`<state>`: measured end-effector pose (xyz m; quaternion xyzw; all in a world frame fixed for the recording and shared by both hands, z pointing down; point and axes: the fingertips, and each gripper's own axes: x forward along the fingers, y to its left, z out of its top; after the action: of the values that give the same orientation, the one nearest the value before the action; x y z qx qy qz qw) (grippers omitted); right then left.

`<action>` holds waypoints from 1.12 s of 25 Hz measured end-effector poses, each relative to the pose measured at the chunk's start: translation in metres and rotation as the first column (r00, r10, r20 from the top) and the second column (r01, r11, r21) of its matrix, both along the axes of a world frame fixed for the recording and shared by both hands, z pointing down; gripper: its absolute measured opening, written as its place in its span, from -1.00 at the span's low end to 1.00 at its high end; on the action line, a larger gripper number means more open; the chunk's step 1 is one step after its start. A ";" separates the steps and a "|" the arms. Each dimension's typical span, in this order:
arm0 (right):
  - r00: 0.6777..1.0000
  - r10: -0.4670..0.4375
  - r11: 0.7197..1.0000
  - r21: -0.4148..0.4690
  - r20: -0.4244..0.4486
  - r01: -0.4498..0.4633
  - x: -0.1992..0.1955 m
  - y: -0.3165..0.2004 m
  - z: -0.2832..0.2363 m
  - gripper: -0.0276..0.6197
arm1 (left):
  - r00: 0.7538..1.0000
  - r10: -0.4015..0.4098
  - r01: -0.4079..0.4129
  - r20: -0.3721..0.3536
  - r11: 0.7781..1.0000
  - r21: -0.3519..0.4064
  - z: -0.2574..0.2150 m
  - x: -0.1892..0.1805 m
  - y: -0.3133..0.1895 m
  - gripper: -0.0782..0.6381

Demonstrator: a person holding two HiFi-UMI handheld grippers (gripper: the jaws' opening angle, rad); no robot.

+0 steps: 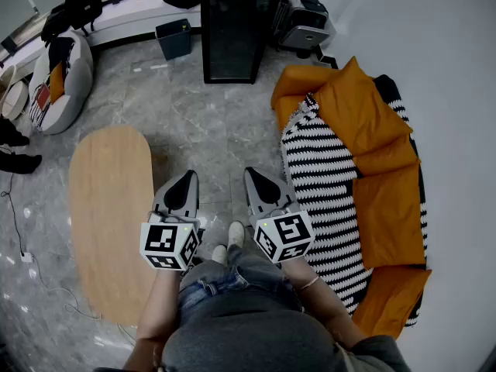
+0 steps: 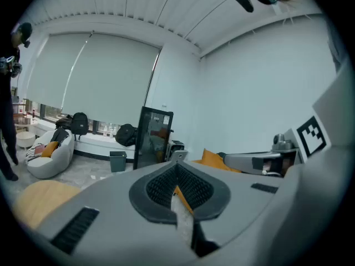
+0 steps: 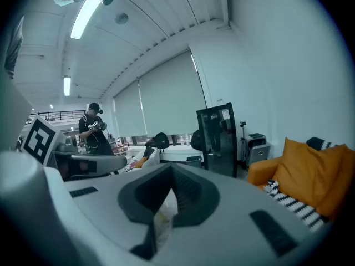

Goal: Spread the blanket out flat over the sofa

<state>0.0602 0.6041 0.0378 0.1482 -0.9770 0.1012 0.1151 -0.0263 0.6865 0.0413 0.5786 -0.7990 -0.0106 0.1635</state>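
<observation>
- The blanket (image 1: pixel 322 169), striped black and white, lies along the seat of the orange sofa (image 1: pixel 395 285) at the right of the head view.
- Orange cushions (image 1: pixel 364 111) rest on the blanket's far side, against the sofa's back. The striped cloth shows from the sofa's far arm down to its near end.
- At the far arm the blanket seems bunched rather than flat, though the head view is too coarse there to be sure.
- The left gripper (image 1: pixel 184 184) is held out before the person, over the grey floor (image 1: pixel 225 130) beside the edge of the oval wooden table (image 1: pixel 108 208). Its jaws are closed together with nothing between them. It is well apart from the blanket.
- The right gripper (image 1: pixel 262 184) is level with the left one and just beside it, nearer the sofa. Its jaws also meet, empty. The blanket's near edge lies to its right, close but not touching.
- In the right gripper view the blanket (image 3: pixel 294 204) shows low at the right, off to the side of the closed jaws.
</observation>
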 end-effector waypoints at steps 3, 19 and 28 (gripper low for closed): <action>1.000 -0.004 1.000 0.003 0.023 0.004 0.002 -0.004 -0.001 -0.89 | 1.000 0.004 -0.004 0.001 1.000 0.000 0.003 0.002 -0.006 -0.73; 0.991 0.129 0.991 -0.037 0.043 -0.128 0.045 -0.070 0.006 -0.88 | 0.999 0.038 -0.038 -0.011 0.999 -0.005 0.011 0.019 -0.064 -0.73; 0.976 0.213 0.977 -0.038 0.036 -0.211 0.067 -0.118 0.008 -0.88 | 0.994 0.108 -0.108 -0.002 0.994 -0.006 0.011 0.032 -0.118 -0.73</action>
<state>0.1270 0.4860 0.0461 0.2475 -0.9559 0.1322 0.0866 0.0060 0.5681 0.0524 0.6205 -0.7664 0.0000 0.1661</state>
